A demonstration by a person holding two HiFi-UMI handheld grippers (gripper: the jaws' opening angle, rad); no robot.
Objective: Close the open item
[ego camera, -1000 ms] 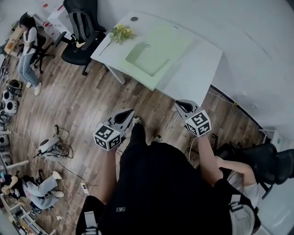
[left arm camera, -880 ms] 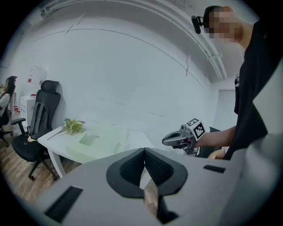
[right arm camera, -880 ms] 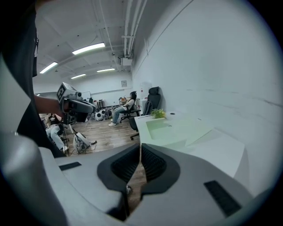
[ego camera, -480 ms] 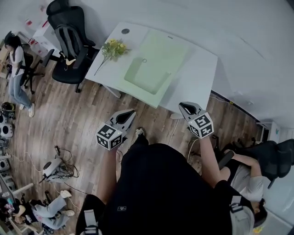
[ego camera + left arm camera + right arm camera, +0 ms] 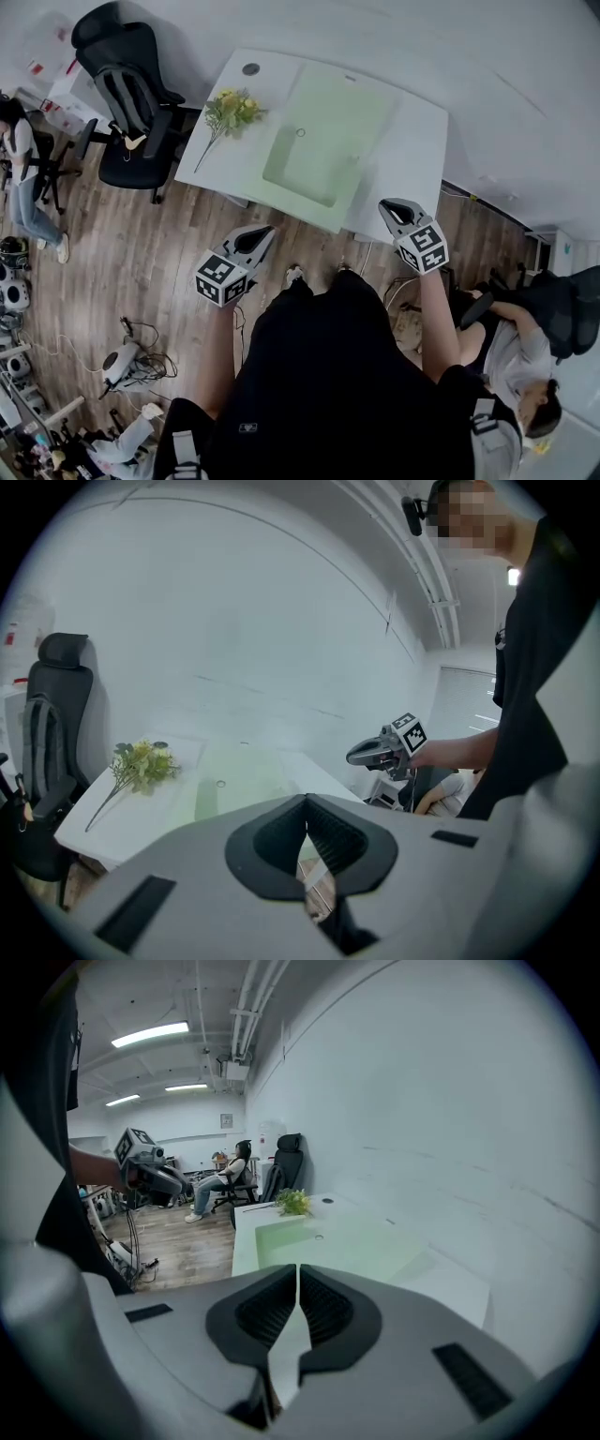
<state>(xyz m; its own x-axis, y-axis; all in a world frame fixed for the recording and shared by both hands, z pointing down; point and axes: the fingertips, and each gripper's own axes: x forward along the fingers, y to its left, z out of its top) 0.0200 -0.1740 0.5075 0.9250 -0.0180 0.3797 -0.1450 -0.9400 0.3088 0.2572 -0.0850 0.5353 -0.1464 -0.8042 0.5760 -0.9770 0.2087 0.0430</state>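
There are two hand-held grippers. The left hand-held gripper [image 5: 262,235] sits lower left of centre and the right hand-held gripper [image 5: 393,209] right of centre. Each has its jaws pressed together with nothing between them. One white worktop [image 5: 412,159] fills the upper middle. One pale green flat item [image 5: 328,131] lies at its centre, well apart from both grippers. One bunch of yellow flowers [image 5: 232,110] lies to its left, and one dark disc [image 5: 250,68] near the top corner. One black chair [image 5: 131,94] stands at upper left. No writing is legible; the marker cubes bear only black-and-white squares.
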